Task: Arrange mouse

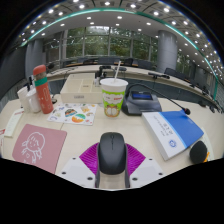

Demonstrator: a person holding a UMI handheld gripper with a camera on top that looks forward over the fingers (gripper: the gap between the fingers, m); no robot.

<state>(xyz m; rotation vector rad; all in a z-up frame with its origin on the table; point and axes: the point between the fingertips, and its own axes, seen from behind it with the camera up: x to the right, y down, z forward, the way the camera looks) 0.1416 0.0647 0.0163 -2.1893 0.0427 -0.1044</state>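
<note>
A dark grey computer mouse sits between my two fingers, its front pointing away from me. The magenta pads touch it on both sides, so my gripper is shut on the mouse. It is low over the beige table, near the front edge. I cannot tell whether the mouse rests on the table or is lifted.
Beyond the fingers stands a paper cup with a straw. To the left are a printed leaflet, a pink notebook, a red bottle and a white bottle. To the right lie a blue-and-white book and a black round thing.
</note>
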